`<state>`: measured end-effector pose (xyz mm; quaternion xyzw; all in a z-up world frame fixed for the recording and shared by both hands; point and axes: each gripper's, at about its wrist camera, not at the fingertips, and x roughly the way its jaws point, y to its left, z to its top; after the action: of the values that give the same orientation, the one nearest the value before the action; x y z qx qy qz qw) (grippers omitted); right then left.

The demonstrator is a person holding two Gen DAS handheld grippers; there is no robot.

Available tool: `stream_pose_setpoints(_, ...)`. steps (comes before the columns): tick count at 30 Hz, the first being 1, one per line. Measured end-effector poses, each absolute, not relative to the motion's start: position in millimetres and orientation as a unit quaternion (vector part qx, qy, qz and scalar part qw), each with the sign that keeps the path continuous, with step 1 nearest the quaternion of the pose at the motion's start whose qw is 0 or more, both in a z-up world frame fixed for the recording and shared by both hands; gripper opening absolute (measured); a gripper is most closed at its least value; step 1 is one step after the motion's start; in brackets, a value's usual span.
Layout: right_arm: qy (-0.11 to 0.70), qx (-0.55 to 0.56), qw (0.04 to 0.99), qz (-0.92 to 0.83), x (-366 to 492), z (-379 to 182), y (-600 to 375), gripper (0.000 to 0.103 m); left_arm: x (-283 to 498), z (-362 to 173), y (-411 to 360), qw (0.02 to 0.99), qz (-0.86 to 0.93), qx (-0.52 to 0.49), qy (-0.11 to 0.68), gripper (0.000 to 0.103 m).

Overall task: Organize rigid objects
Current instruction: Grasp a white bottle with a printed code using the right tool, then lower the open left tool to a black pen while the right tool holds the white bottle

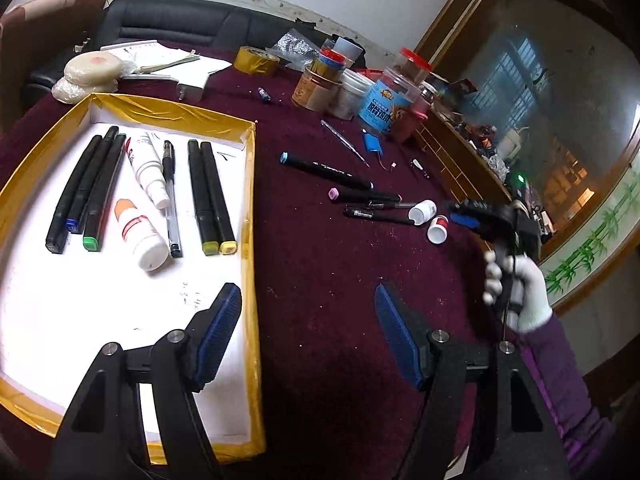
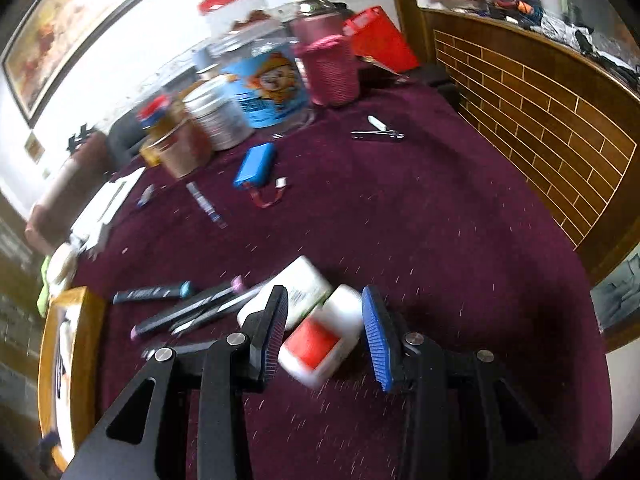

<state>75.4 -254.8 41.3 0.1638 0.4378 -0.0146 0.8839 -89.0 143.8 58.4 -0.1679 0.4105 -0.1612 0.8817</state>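
A gold-edged white tray point(image 1: 250, 184) holds several markers, a pen and two white bottles point(image 1: 140, 232). On the maroon cloth lie a blue-capped marker point(image 1: 320, 168), a pink-capped marker point(image 1: 360, 195), a black pen point(image 1: 376, 216) and two small white bottles: one plain point(image 1: 422, 212), one red-labelled point(image 1: 438, 230). My left gripper point(image 1: 308, 332) is open and empty over the tray's right edge. My right gripper point(image 2: 324, 332) is open, its jaws on either side of the red-labelled bottle point(image 2: 320, 344), with the plain bottle point(image 2: 300, 292) just beyond. It also shows in the left wrist view point(image 1: 466, 212).
Jars, tins and a tape roll point(image 1: 256, 60) crowd the table's far side. A blue battery pack point(image 2: 256, 164), a dropper point(image 1: 344, 142) and nail clippers point(image 2: 378, 134) lie on the cloth. A wooden cabinet point(image 2: 540, 140) stands on the right.
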Motion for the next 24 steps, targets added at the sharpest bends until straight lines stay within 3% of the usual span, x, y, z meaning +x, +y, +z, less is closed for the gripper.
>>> stream_pose_setpoints(9, 0.483, 0.139, 0.864, 0.039, 106, 21, -218, 0.037, -95, 57, 132, 0.883, -0.151, -0.154, 0.417, 0.069)
stream_pose_setpoints(24, 0.492, 0.003, 0.829, 0.267, 1, 16, -96, 0.037, -102, 44, 108, 0.868, -0.182, -0.141, 0.440, 0.069)
